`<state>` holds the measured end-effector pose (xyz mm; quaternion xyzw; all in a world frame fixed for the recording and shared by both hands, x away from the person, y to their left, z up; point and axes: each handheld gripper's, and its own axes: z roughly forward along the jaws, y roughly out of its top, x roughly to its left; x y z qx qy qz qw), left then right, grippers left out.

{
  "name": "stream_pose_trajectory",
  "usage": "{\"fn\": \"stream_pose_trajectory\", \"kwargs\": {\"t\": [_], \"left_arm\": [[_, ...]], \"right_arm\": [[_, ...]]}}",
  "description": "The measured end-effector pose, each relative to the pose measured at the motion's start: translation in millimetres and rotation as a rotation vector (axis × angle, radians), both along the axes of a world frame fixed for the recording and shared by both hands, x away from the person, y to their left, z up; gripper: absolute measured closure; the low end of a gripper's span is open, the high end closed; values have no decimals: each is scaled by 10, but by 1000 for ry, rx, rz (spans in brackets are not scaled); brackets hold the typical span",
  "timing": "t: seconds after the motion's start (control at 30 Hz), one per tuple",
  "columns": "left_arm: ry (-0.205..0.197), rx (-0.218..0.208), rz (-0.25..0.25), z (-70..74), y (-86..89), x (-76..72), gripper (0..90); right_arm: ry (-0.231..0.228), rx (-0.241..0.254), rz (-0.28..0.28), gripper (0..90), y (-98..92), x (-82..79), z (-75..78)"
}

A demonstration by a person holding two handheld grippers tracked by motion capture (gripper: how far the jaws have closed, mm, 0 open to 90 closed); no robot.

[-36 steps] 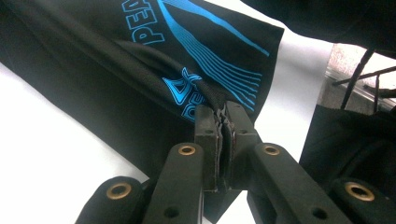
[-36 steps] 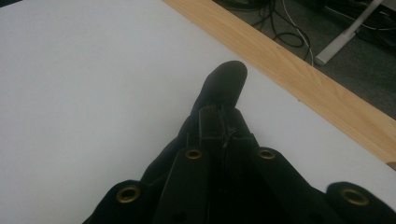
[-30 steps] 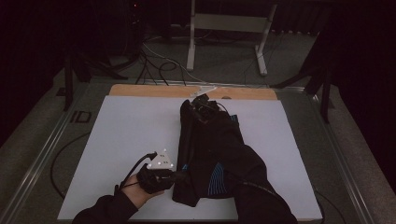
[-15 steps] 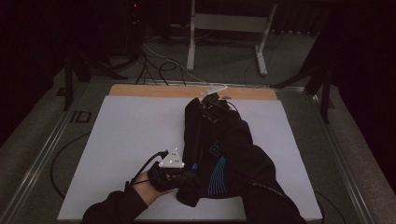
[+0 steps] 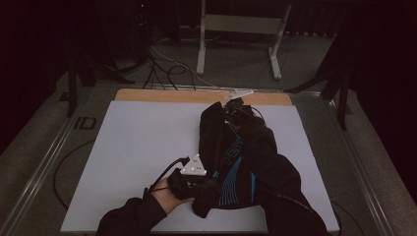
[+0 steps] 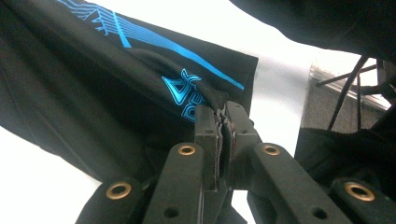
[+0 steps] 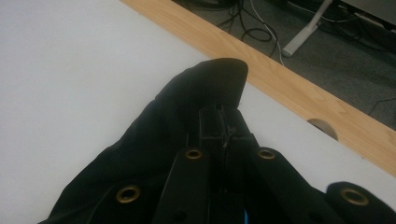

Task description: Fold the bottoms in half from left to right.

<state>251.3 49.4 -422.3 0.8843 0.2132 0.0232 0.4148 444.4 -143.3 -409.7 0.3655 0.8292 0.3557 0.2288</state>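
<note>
A black garment with blue print (image 5: 236, 162) lies stretched across the white tabletop (image 5: 142, 142), its near edge pinched tight in the left claw (image 6: 223, 114) and its far end, near the tabletop's wooden strip (image 5: 162, 96), clamped in the right claw (image 7: 219, 112).

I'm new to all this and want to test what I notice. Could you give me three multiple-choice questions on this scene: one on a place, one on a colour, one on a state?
1. Where does the black garment lie?
A. on the white table top
B. on the floor
C. over a chair

2. What colour is its print?
A. red
B. blue
C. yellow

3. How does the left gripper stand?
A. wide open
B. shut on nothing
C. shut on the garment

Answers: 1 A, the high view shows it on the top. 2 B, blue lines and letters. 3 C, fabric is pinched between its jaws.
</note>
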Motion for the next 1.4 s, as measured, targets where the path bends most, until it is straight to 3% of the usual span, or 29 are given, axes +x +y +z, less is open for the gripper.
{"fn": "stream_pose_trajectory", "kwargs": {"t": [0.23,0.73,1.23,1.27,1.4], "left_arm": [[-3,-20,-6,0,-113,21,858],[12,-23,-45,-95,-417,83,858],[13,-21,-72,-202,-691,116,857],[6,-5,-78,-218,-712,123,858],[30,0,-77,-287,-754,144,857]], "right_arm": [[-7,1,-23,897,-141,-16,16],[-5,-24,-64,896,-409,-1,-33],[12,-35,-100,896,-638,8,-146],[15,-36,-105,896,-659,12,-165],[24,-39,-109,896,-678,28,-225]]}}
